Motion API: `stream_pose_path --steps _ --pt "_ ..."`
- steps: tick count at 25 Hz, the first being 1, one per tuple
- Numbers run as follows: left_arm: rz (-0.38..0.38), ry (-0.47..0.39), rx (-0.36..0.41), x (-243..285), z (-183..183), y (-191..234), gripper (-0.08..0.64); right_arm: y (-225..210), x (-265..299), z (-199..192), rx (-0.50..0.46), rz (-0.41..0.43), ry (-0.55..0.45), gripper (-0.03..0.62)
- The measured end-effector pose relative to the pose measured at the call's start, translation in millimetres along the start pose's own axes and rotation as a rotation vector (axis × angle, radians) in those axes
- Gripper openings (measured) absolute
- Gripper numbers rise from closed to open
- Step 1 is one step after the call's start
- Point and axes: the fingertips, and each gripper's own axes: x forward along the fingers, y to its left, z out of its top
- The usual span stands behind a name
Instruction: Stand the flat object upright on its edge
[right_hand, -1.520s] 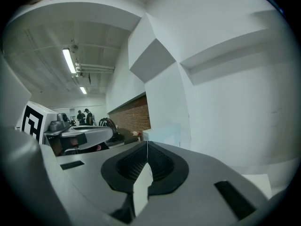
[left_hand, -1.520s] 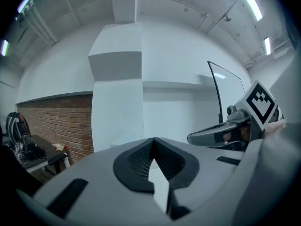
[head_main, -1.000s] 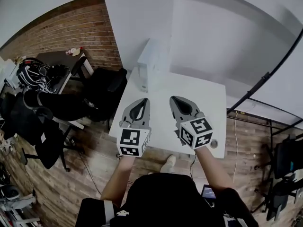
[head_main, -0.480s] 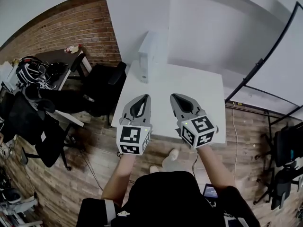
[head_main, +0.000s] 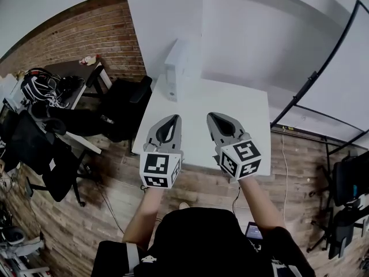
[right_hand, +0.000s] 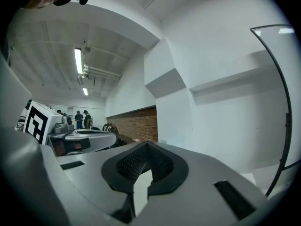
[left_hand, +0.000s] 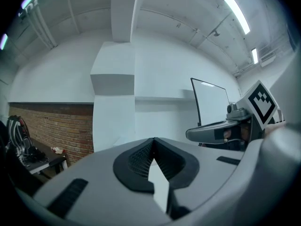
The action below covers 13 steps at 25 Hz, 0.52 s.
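Observation:
A white flat object stands upright on its edge at the far left corner of the white table. Both grippers hover side by side above the table's near half, well short of the object, pointing level toward the wall. My left gripper is shut with nothing between its jaws, as its own view confirms. My right gripper is likewise shut and empty. Each gripper appears at the edge of the other's view.
A black office chair stands left of the table, with a cluttered dark desk beyond it. A black tube frame rises at the right. White walls close the far side. Two people stand far off.
Both grippers have drawn back together toward the table's near edge, and the view has pulled away from the table. Their jaws stayed shut. The white object has not moved.

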Motion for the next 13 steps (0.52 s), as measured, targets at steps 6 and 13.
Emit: stream_pose_path --steps 6,13 --pt "0.005 0.002 -0.006 15.2 3.9 -20.5 0.012 -19.6 -11.6 4.8 -0.009 0.015 0.005 0.041" --pt "0.0 -0.009 -0.064 19.3 10.4 -43.8 0.012 -33.8 -32.0 6.8 -0.016 0.018 0.009 0.041"
